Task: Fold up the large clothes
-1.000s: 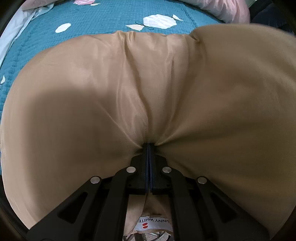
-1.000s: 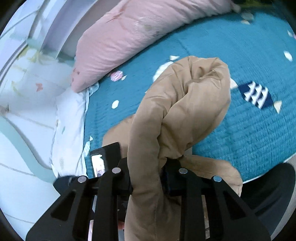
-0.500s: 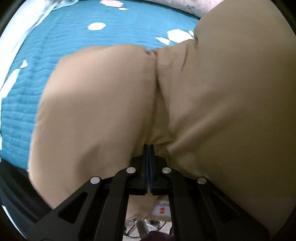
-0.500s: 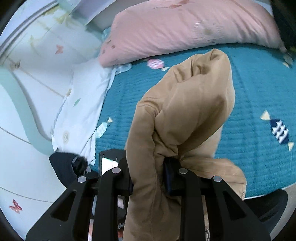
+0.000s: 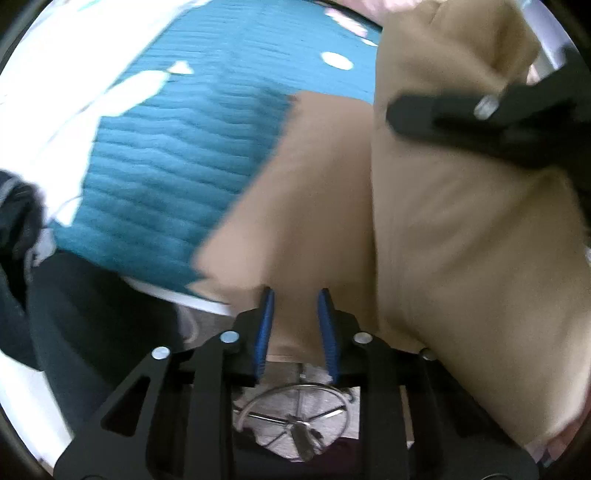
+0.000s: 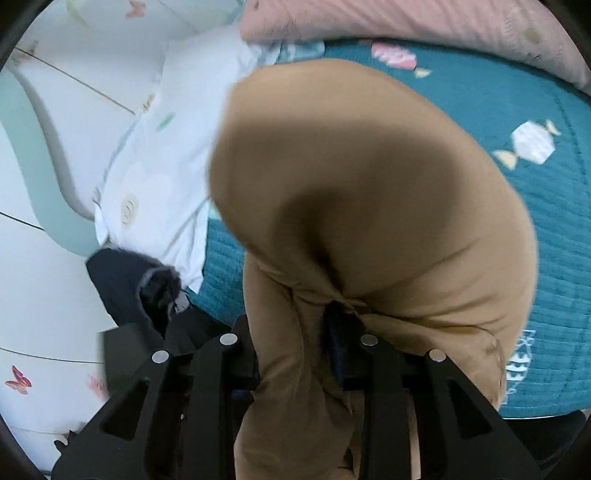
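A: bed first. teal quilted bedspread (image 6: 517, 229) takes most of the frame, pink pillow (image 6: 406, 22) along its far edge, white pillow (image 6: 159, 147) at the far-left corner

B: garment?

A: tan garment (image 6: 369, 206), big and puffy. bunched in the air over the near edge of the bedspread, part of it draped past that edge toward the camera. in the left wrist view it fills the right half (image 5: 461, 240), teal bedspread (image 5: 177, 166) showing to its left

B: right gripper state?

A: right gripper (image 6: 299, 347) is clamped on a thick fold of the tan cloth. fabric is pinched between the pads and balloons out above the fingers. jaws eased apart a little just now, cloth is between them. it also shows in the left view at the upper right edge (image 5: 480, 114), pressed against the garment

B: left?

A: left gripper (image 5: 295, 325) jaws have just been opening. blue pads (image 5: 264, 332) stand apart, a flap of the tan garment hangs between them, not squeezed. frame is motion blurred

B: anything else

A: dark sleeve (image 6: 147, 288) by the near-left corner of the bed
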Tool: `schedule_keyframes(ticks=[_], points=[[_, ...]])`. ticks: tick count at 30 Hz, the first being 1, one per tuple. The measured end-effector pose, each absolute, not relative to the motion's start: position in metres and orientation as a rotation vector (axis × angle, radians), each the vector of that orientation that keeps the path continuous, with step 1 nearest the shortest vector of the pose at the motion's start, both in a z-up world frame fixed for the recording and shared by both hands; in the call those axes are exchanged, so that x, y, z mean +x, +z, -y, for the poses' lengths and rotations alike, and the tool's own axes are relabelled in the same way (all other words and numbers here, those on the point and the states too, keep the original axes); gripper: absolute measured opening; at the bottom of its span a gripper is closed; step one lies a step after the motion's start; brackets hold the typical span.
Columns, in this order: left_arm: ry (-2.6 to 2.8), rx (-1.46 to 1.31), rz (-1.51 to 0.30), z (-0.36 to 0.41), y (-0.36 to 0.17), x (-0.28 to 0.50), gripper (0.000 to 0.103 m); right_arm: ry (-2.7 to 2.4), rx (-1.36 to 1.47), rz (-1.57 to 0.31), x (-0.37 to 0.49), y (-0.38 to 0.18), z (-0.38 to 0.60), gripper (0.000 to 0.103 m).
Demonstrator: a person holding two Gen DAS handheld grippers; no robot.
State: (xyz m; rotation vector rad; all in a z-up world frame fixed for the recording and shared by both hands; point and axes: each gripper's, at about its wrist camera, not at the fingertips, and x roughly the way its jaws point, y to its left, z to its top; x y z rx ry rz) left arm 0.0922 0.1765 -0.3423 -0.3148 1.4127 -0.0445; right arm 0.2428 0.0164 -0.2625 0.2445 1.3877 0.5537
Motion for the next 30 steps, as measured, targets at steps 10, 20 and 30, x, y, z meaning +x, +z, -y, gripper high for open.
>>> schedule_keyframes(ticks=[10, 20, 30], points=[[0.05, -0.366, -1.387, -0.211, -0.333, 0.086, 0.04, 0.556, 0.253, -1.479, 0.248, -0.318, -0.044, 0.032], [0.092, -0.331, -1.354, -0.213, -0.316, 0.095, 0.049, 0.62, 0.274, -1.476, 0.244, -0.309, -0.062, 0.076], [0.114, -0.292, -1.293, -0.205, -0.287, 0.103, 0.062, 0.58, 0.339, -1.377, 0.23, -0.249, -0.028, 0.077]])
